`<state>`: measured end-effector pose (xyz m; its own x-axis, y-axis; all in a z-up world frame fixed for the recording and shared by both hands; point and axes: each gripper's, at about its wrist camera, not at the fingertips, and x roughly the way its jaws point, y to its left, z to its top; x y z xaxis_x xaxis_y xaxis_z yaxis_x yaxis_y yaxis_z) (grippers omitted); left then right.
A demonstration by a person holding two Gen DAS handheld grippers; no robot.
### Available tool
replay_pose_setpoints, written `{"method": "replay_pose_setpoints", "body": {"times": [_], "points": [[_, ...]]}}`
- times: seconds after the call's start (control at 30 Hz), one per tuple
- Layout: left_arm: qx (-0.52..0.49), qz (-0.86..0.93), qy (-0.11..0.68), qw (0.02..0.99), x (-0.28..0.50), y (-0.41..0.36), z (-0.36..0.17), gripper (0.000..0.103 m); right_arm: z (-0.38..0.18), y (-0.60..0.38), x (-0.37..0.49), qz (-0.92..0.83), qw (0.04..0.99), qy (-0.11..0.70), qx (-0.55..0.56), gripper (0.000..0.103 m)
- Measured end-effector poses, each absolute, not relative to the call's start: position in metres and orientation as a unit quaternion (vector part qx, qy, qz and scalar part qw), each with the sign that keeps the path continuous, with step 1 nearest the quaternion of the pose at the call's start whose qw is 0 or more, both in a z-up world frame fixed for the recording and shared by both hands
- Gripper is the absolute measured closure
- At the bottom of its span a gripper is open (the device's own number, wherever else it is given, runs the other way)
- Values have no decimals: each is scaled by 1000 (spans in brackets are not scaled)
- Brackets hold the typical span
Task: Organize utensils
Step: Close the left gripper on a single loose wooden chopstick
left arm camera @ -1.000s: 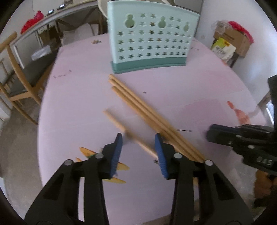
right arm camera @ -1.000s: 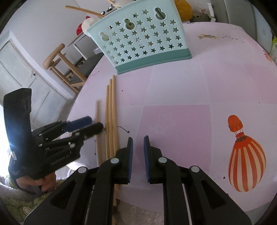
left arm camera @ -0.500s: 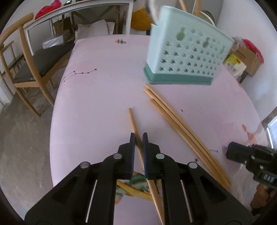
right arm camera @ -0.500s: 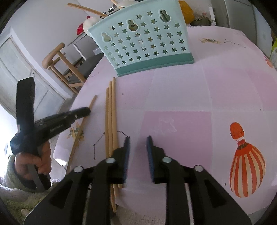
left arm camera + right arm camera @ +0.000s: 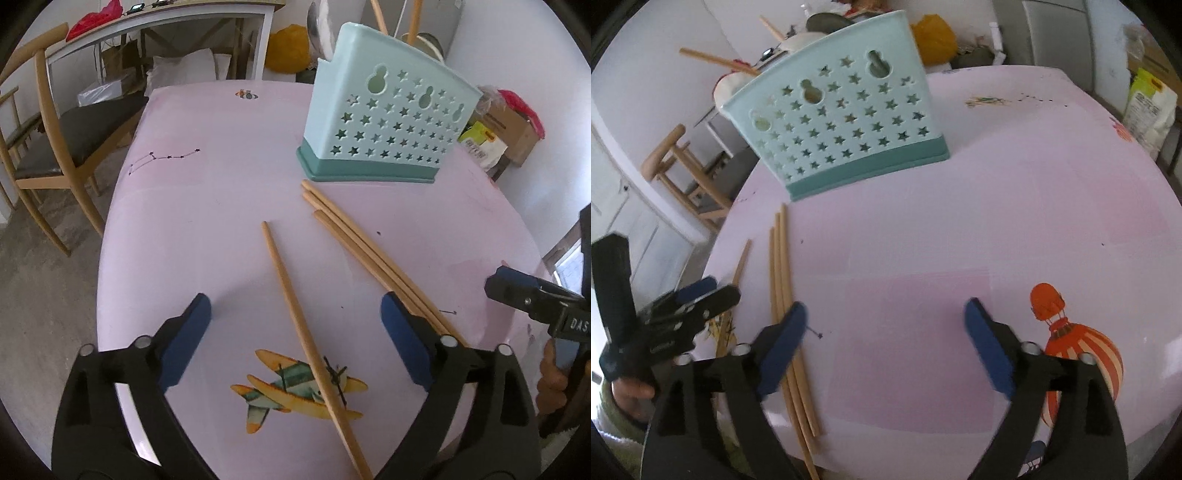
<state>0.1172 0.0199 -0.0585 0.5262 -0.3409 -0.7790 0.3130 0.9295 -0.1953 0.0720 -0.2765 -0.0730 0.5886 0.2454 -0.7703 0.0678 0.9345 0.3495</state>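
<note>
— Where were the chopsticks?

— All flat on the pink worktop. A single chopstick lay slantwise across the airplane print near the worktop's near edge, between the opening jaws of the left gripper — touched by neither pad. The three bundled chopsticks ran from the near edge toward the teal utensil holder.

— And the right gripper?

— Its jaws were opening too, over bare worktop, nothing between them; the bundle passed just under its left pad. I'd judge both were readied for a pickup, the holder standing upright toward the far edge to receive them.
</note>
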Motion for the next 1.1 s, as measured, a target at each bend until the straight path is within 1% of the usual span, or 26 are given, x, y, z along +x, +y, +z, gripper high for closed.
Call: {"method": "replay_pose_setpoints", "body": {"times": [0.03,0.27,0.47,0.73,0.9,1.1], "points": [[-25,-193,447,873,117,22,-59,8,-74,-277,72,44,875,449,175,6],[-52,-211,443,870,113,29,-57,8,-75,-280,71,24,882,434,183,6],[-103,-232,442,860,111,40,-56,8,-73,-279,73,17,881,437,184,6],[-112,-221,446,860,110,41,-55,8,-74,-280,71,13,883,430,188,6],[-135,-231,446,854,110,46,-56,8,-75,-290,64,18,886,400,235,6],[-164,-246,442,847,109,51,-58,8,-76,-299,62,36,883,387,264,6]]}}
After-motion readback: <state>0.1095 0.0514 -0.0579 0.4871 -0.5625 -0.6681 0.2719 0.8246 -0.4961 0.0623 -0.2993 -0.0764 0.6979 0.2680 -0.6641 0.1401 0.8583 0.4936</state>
